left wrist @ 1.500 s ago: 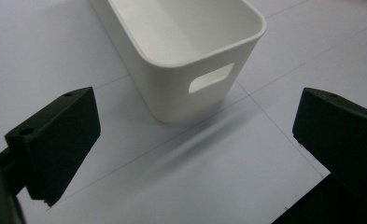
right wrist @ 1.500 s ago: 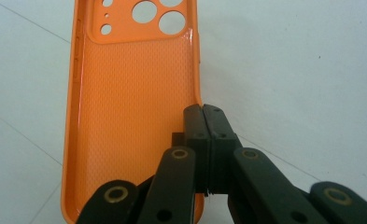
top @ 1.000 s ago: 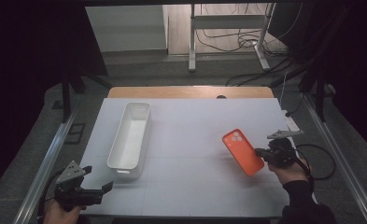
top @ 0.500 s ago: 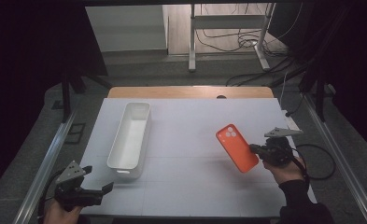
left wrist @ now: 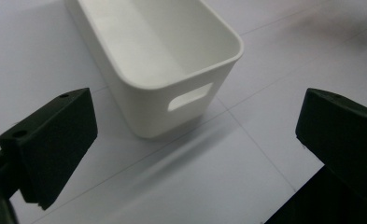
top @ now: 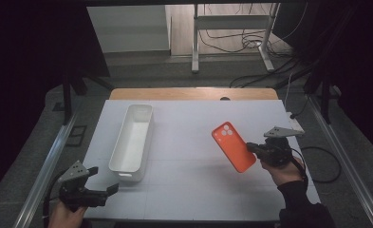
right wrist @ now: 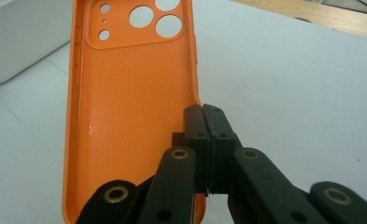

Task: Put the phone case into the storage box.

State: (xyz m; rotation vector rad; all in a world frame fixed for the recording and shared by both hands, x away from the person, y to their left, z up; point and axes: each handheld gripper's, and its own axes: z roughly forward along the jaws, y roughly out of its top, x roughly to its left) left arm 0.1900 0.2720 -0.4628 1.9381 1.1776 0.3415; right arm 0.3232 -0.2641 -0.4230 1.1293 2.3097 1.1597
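An orange phone case (top: 233, 146) with round camera holes hangs tilted above the white table, its open inside toward the right gripper view (right wrist: 130, 116). My right gripper (top: 253, 147) is shut on the case's side wall near its lower end (right wrist: 203, 116). A long white bin (top: 133, 137) lies on the left half of the table, and its near end with a handle slot fills the upper left gripper view (left wrist: 172, 65). My left gripper (top: 109, 189) is at the table's front left corner, open with nothing between its fingers, pointing at the bin (left wrist: 190, 154).
The white table (top: 189, 190) sits on a wooden top whose far edge (top: 193, 93) shows behind it. Metal rails run along both sides (top: 46, 166). Cables and a metal frame (top: 231, 42) lie on the floor beyond.
The right gripper has carried the orange case leftward and a little up. The left gripper has stayed put.
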